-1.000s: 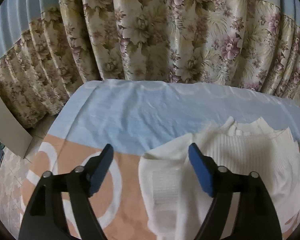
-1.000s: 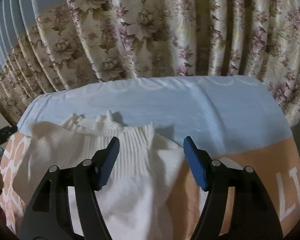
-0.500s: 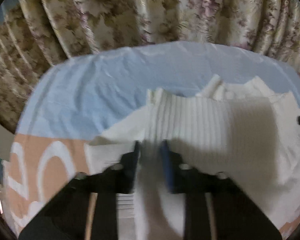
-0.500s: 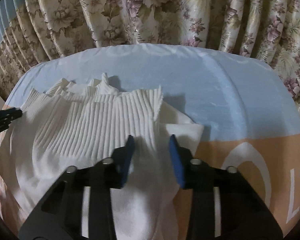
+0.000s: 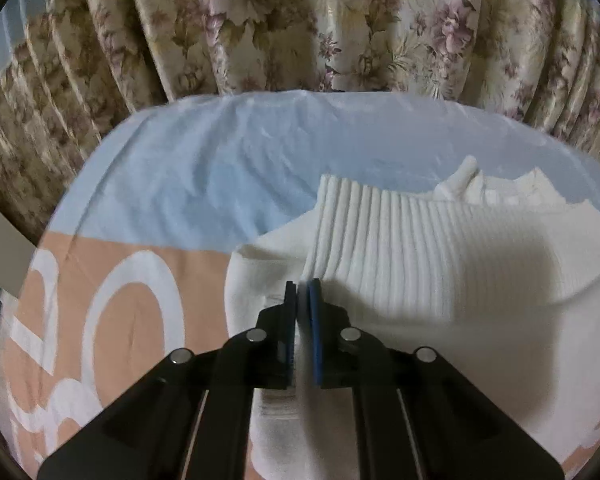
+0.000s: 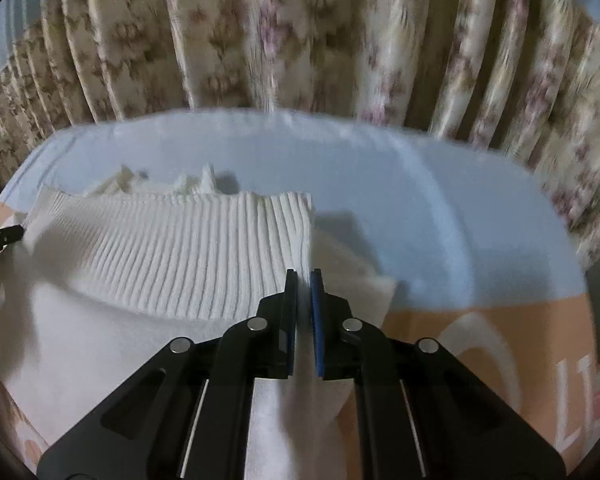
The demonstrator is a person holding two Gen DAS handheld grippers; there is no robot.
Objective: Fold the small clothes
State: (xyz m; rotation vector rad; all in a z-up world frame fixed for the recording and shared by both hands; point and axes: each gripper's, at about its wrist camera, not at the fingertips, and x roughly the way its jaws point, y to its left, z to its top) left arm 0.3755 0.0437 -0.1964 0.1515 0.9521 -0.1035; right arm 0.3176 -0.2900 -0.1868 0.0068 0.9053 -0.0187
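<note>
My left tool (image 5: 302, 286) has just closed on the white top (image 5: 440, 280) at its left side seam, and my right tool (image 6: 304, 278) has just closed on the same top at its right side seam, each pinching a thin ridge of knit. From these two pinches I judge I should lift both sides evenly and keep the cloth taut between them, so the fold lands straight. The ribbed band lies just ahead of both tools, the frilled edge beyond it on the blue sheet (image 5: 228, 152), the floral curtain (image 5: 300, 20) farthest back.
</note>
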